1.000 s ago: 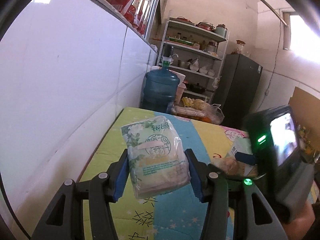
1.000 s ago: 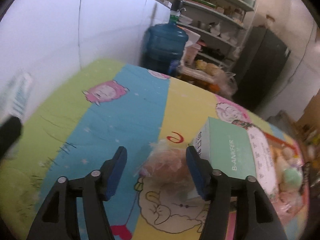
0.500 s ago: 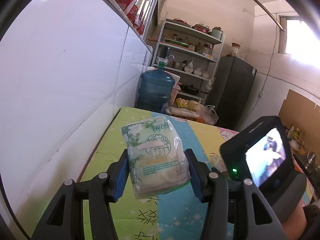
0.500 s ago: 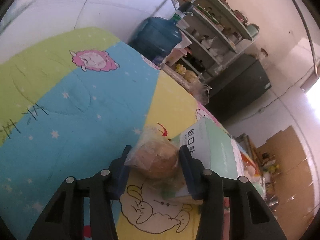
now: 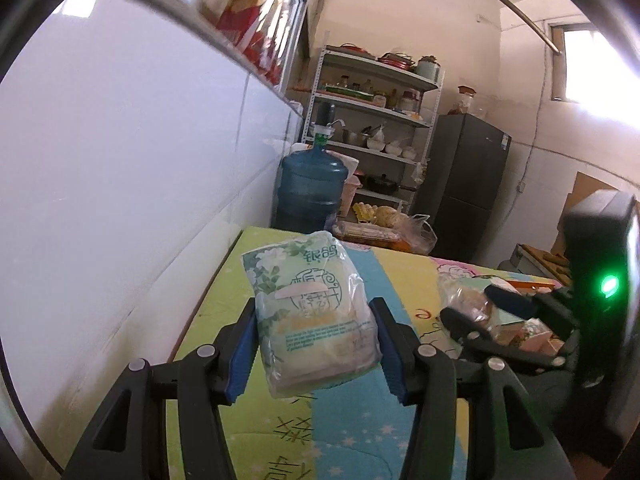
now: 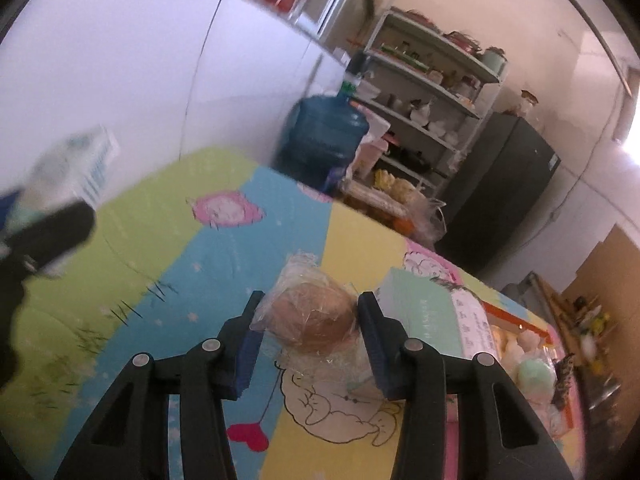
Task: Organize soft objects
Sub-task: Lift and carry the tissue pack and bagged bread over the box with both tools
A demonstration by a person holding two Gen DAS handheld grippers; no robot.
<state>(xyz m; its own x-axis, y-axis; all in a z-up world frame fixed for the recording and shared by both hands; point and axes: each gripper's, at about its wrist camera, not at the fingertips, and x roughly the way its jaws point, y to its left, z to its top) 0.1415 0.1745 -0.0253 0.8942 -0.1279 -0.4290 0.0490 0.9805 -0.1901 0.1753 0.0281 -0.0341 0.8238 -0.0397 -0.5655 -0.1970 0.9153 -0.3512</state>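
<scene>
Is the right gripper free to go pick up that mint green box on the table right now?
Probably not: the right gripper is shut on a wrapped bun, so its jaws are full. The mint green box lies just beside it, unobstructed.

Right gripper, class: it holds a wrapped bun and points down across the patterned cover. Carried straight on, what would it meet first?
Probably the cover itself, on the bare blue and yellow stretch ahead of the right gripper and its wrapped bun. The mint box lies off to the right. Depth is hard to judge here.
</scene>
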